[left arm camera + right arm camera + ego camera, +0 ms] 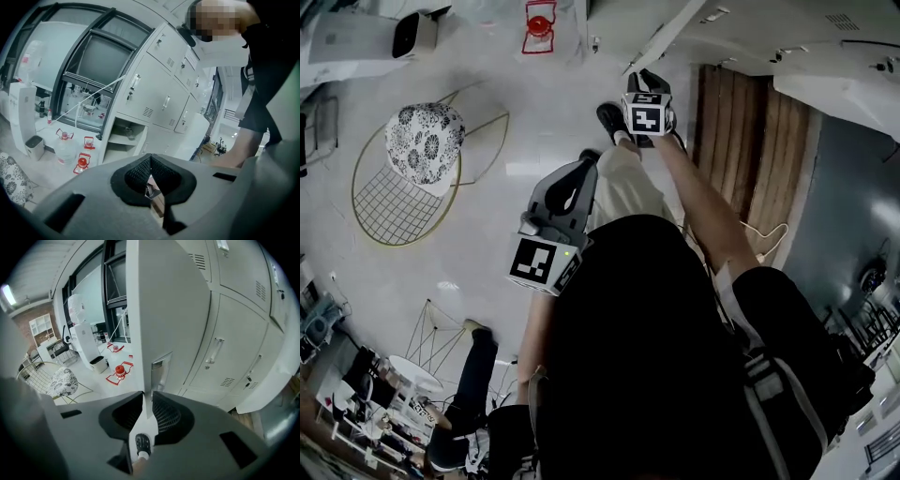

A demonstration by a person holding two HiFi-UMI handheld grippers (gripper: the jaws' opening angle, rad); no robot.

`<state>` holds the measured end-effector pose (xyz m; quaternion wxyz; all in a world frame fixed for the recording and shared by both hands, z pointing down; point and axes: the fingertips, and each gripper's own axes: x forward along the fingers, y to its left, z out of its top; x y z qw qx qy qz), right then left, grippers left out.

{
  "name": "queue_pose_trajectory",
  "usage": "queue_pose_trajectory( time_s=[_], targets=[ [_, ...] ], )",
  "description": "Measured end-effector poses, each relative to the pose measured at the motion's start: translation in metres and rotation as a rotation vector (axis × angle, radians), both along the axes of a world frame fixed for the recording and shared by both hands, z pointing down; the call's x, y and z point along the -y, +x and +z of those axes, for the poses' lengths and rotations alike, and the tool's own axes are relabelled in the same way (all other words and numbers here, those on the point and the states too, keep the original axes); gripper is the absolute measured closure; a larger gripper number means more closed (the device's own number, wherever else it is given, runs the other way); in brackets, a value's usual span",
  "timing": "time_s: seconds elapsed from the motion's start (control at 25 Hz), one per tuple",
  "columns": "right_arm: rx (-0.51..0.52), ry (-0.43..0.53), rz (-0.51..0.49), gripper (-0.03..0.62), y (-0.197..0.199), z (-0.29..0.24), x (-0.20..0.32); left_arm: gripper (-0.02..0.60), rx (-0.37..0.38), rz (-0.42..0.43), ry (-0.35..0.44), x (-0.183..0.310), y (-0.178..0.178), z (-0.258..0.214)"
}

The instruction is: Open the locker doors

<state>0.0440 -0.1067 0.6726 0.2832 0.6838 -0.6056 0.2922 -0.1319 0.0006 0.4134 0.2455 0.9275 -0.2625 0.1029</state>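
Note:
In the right gripper view the white locker door (164, 310) stands swung out, its thin free edge running down between the jaws. My right gripper (146, 399) is shut on that edge, a pad on each face. From the head view this gripper (641, 79) reaches forward to the door's edge (670, 33). My left gripper (584, 161) hangs lower and nearer the body, away from the lockers. Its pads (150, 159) meet at the tips with nothing held. The grey locker bank (164, 101) with closed handled doors lies ahead of it.
A bottom compartment (124, 136) stands open, showing shelves. Closed doors (234, 348) sit right of the held door. Red-capped water jugs (82, 161) and a white bin (414, 34) stand on the floor at left. A wire chair with a patterned cushion (425, 141) is nearby.

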Motion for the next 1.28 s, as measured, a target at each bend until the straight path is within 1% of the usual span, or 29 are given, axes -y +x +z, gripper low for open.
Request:
queue_pose_trajectory(
  time_s=[0.28,0.48,0.68,0.8,1.08,1.28],
  targets=[
    [0.009,-0.013,0.065,0.557,0.02,-0.004,-0.028,0.566,-0.001,0.077,0.01,-0.005,0.018,-0.001],
    [0.022,-0.017,0.082,0.562,0.037,-0.003,-0.049,0.566,0.004,0.127,0.013,-0.014,0.032,-0.003],
    [0.059,-0.018,0.106,0.565,0.059,-0.001,-0.064,0.566,0.022,0.16,0.015,-0.021,0.053,-0.003],
    [0.057,-0.023,0.097,0.566,0.072,-0.003,-0.072,0.566,0.018,0.169,0.021,-0.026,0.066,-0.006],
    [0.063,-0.031,0.089,0.568,0.1,-0.004,-0.089,0.566,0.018,0.168,-0.005,-0.044,0.098,-0.01],
    [0.057,-0.032,0.09,0.572,0.121,-0.006,-0.099,0.566,0.024,0.17,0.004,-0.06,0.116,-0.017]
  ],
)
